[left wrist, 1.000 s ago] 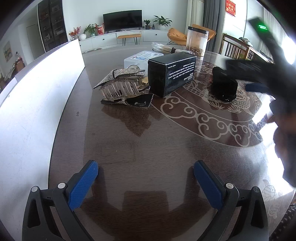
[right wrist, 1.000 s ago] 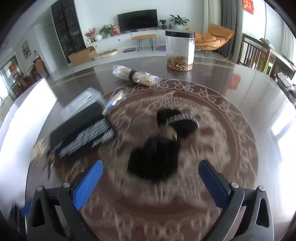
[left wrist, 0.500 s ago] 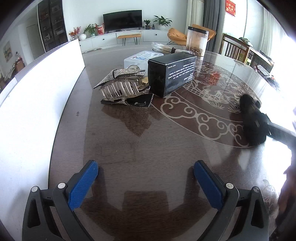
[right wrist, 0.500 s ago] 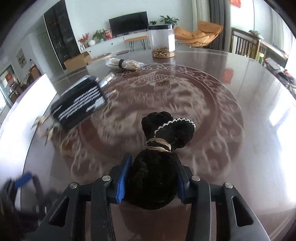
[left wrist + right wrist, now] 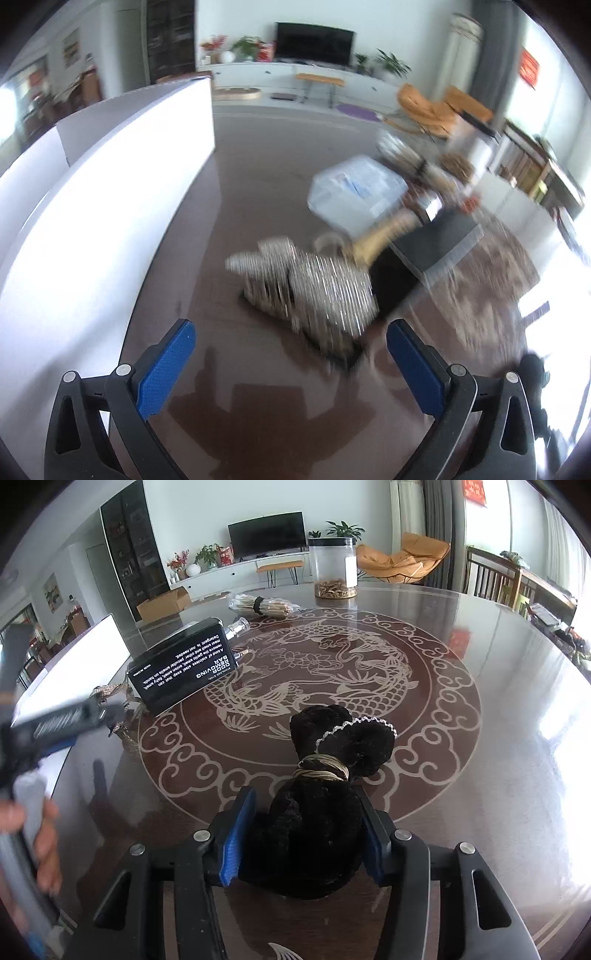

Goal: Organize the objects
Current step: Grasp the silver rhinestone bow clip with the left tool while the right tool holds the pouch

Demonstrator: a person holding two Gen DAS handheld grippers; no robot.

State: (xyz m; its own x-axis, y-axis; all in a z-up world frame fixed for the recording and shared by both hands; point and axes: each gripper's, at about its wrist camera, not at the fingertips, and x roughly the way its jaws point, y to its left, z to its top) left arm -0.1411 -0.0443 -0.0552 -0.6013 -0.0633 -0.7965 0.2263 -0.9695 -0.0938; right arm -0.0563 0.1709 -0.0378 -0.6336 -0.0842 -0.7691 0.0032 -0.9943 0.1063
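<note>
Black velvet fills the right claw point(image 5: 303, 834): its 2 blue pads are clamped on the lower half of a plush black hair bow point(image 5: 325, 794), leaving the gold-wrapped waist and the pearl-trimmed upper lobes free ahead of the pads. Gripping the thick, soft end rather than the trimmed one looks sensible, since the pile compresses and should not slip. The bow sits low over the tabletop point(image 5: 461, 738), above the outer scroll ring of its inlaid pattern; whether it touches the surface I cannot tell.

The left claw point(image 5: 291, 369) stands wide apart and holds nothing, its pads framing a glittering rhinestone hair clip point(image 5: 310, 288) that lies on the tabletop just ahead. That view is blurred, so fine detail is lost. Behind the clip sit a black box point(image 5: 181, 670) printed with white text and a clear plastic container point(image 5: 356, 194), clustered together near a white panel point(image 5: 103, 184) at the tabletop's edge.

My reading is that hair accessories are being gathered into 1 group: the bow is in hand for carrying toward the clip's cluster, and the left claw is lined up to take the clip. Farther off, a clear jar point(image 5: 332, 568) and a bundle of sticks point(image 5: 264, 605) remain apart from that cluster.
</note>
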